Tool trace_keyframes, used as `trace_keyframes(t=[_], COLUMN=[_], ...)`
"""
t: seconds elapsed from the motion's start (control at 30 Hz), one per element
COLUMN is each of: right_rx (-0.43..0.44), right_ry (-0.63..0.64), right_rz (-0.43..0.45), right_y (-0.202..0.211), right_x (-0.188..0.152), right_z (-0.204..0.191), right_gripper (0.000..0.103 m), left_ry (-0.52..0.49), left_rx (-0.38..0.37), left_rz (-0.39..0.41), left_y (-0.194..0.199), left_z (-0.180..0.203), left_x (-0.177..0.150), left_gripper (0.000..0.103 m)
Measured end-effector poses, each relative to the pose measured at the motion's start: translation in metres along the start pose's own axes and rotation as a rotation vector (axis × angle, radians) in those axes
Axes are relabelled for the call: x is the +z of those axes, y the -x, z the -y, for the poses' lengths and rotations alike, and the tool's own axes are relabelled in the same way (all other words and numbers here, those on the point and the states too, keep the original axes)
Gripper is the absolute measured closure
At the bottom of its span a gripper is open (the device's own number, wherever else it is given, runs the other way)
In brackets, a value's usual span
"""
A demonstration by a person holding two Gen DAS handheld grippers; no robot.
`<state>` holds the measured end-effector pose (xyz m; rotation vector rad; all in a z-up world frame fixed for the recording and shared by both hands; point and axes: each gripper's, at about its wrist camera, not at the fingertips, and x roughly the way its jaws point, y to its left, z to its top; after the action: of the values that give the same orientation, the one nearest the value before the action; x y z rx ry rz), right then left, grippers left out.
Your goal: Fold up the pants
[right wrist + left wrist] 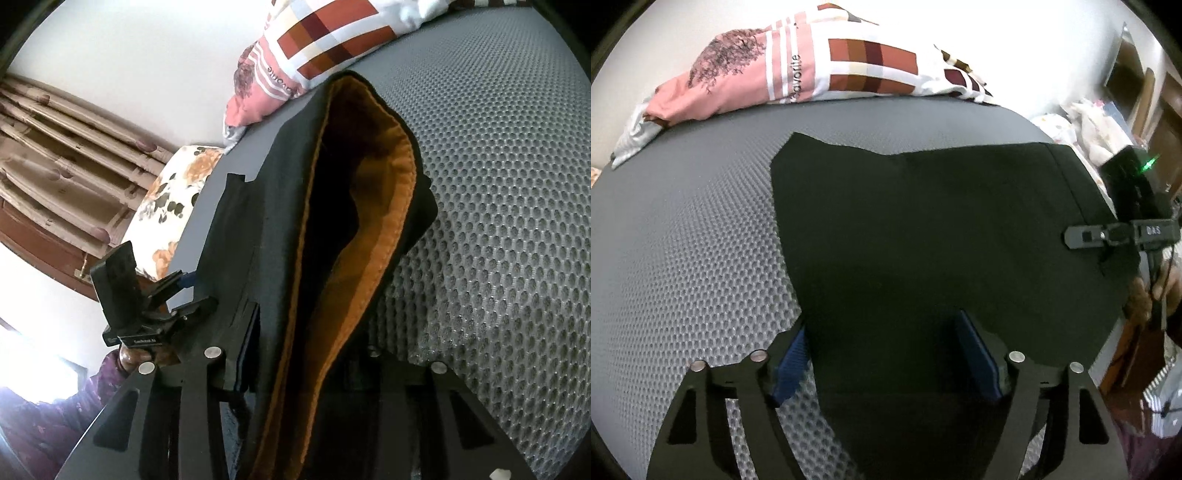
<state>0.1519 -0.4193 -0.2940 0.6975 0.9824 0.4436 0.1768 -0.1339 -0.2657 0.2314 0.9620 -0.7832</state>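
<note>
Step in hand, as judged: gather before a fold.

Nearest, at six o'clock: left gripper [886,363], jaws wide, astride the black pants [923,229], unpressed.

At three: right gripper [306,354], narrowed onto the orange-lined waistband [354,229].

Beneath: grey honeycomb mat [694,236].

At twelve: patterned pillow [820,62].

Next: close left, lift both evenly.

L fingers [886,354] apart, R [306,354] clamped
</note>
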Motion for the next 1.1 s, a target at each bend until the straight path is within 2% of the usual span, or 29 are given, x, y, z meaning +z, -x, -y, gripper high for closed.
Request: trace_keyframes(t=[0.1,0.2,0.37,0.53,1.1], right_rx=[-0.011,-0.018,-0.025,-0.043,-0.055], right_ry=[0.001,-0.001,-0.005,0.005,0.004], right_rz=[0.01,0.019,0.03,0.039,0.053], right_y=[-0.001,-0.004,-0.007,-0.008,-0.011], right_x=[-0.003,-0.005,-0.004,-0.005,-0.006], right_z=[-0.003,-0.007,-0.009,-0.013,-0.016], right_gripper=[0.072,0.072,0.072,0.072,0.072], left_ry=[-0.013,-0.009,-0.015,0.011,0.004], left_rx=[0.043,0.061,0.067,0.029,0.064], left_rz=[0.038,0.057,0.082,0.114,0.131], left_y=[0.003,0.004,0.003,0.002,0.002], left_z=[0.006,0.008,0.008,-0.001,0.005], left_x=[-0.002,-0.004,-0.007,-0.012,-0.014], left_gripper=[0.041,0.043,0.043,0.042,0.039])
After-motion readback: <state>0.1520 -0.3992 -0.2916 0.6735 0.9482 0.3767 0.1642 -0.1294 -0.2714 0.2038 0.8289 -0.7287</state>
